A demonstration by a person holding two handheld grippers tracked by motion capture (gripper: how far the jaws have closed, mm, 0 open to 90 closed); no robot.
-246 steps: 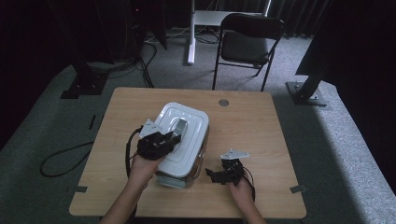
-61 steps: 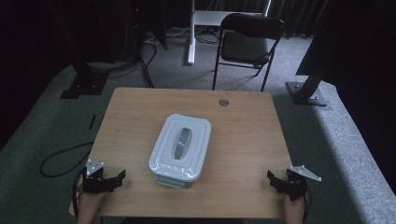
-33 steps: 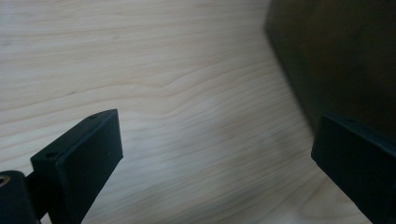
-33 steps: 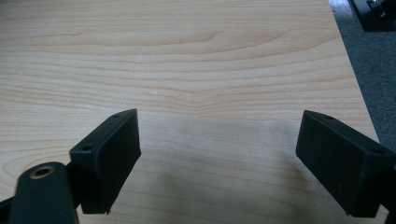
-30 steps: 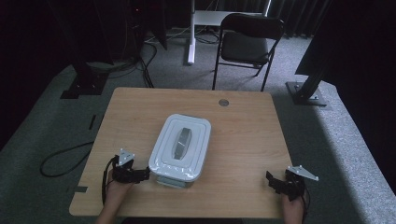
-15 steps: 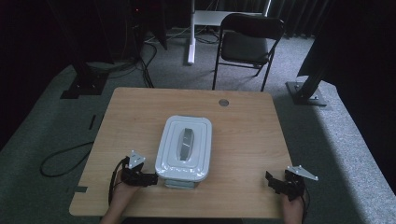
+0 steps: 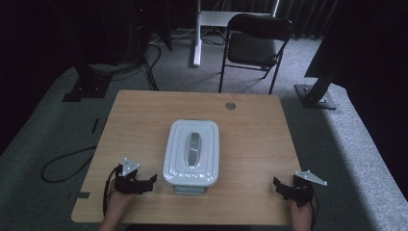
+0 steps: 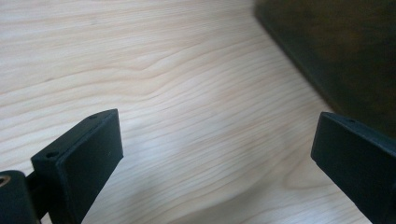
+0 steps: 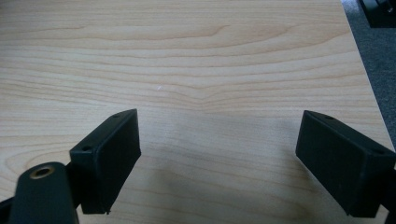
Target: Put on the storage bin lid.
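Rounded-rectangular glossy white lidded box [image 7: 192, 151] on pale grained wooden table [image 7: 255, 139], both black tongs [image 7: 150, 180] [image 7: 279, 185] released, blocky matte jaws apart.

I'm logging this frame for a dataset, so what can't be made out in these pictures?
- Contents of the white container: high view, its lid covers them.
- Dark shape at upper right of the left gripper view: blurred, cut off by the edge.
- Small round thing on the table: high view, too small to identify.
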